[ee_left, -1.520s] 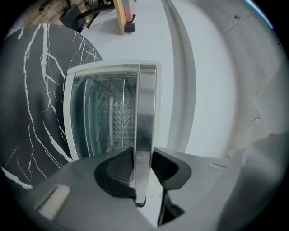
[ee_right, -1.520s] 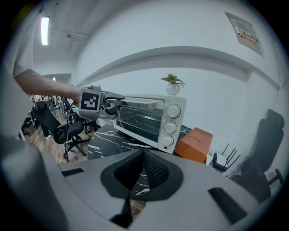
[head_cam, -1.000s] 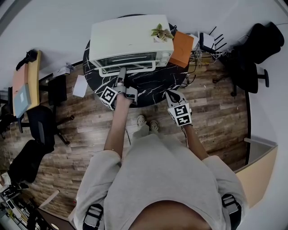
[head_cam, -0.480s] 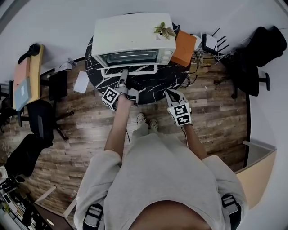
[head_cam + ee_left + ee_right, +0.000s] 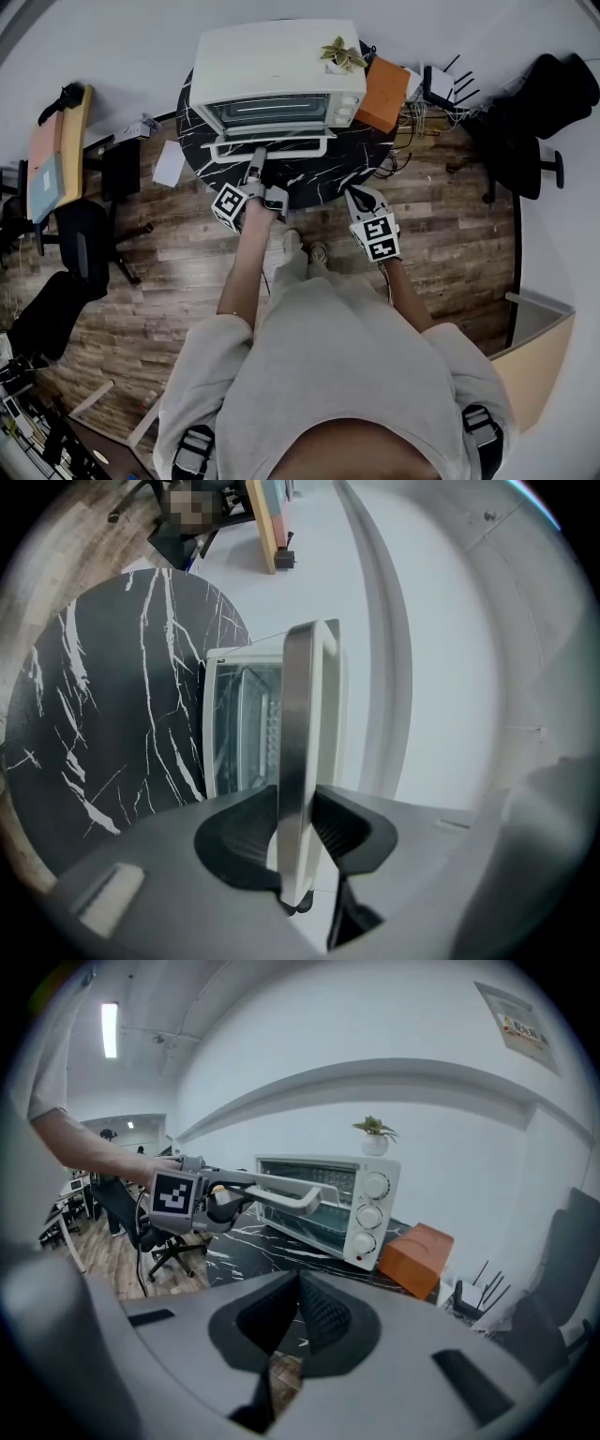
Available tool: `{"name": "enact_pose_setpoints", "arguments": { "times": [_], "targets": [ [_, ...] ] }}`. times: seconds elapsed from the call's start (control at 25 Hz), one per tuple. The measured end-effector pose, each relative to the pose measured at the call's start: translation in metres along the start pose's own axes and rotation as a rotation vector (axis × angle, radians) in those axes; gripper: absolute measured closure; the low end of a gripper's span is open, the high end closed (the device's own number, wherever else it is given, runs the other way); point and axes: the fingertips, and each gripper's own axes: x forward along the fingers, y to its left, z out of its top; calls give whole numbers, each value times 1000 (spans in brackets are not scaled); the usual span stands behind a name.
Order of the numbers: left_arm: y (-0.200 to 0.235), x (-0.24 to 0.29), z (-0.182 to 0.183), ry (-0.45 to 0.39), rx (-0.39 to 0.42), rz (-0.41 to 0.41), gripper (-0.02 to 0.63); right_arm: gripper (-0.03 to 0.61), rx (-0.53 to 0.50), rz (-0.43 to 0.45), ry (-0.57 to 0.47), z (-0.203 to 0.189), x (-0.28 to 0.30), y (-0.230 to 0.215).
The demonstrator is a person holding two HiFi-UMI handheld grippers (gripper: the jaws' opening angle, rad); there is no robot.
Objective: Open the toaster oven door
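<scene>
A white toaster oven [image 5: 277, 70] stands at the back of a round black marble table [image 5: 328, 173]. Its glass door hangs partly open, tilted out toward me. My left gripper [image 5: 255, 169] is shut on the door's white bar handle [image 5: 272, 148]. In the left gripper view the handle [image 5: 295, 742] runs between the pads of that gripper [image 5: 295, 822]. The right gripper view shows the oven [image 5: 347, 1204] from the side with the left gripper [image 5: 220, 1199] on the handle [image 5: 281, 1190]. My right gripper [image 5: 361, 199] hovers at the table's near edge, shut and holding nothing [image 5: 298, 1312].
A small potted plant [image 5: 339, 54] sits on top of the oven and an orange box [image 5: 382, 98] lies to its right. A router [image 5: 433, 89] and cables lie behind. Office chairs [image 5: 80, 253] [image 5: 525, 141] and a desk [image 5: 52, 159] stand around on the wood floor.
The left gripper has drawn the handle toward me and slightly down, and the oven door has swung further open. The right gripper has stayed in place.
</scene>
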Motion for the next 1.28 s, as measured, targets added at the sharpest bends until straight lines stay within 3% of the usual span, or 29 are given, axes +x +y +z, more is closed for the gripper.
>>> {"name": "enact_pose_setpoints", "arguments": {
  "times": [1.28],
  "targets": [
    [57, -49, -11, -10, -8, 113, 512, 565, -7, 55, 28, -17, 1, 20]
  ]
}}
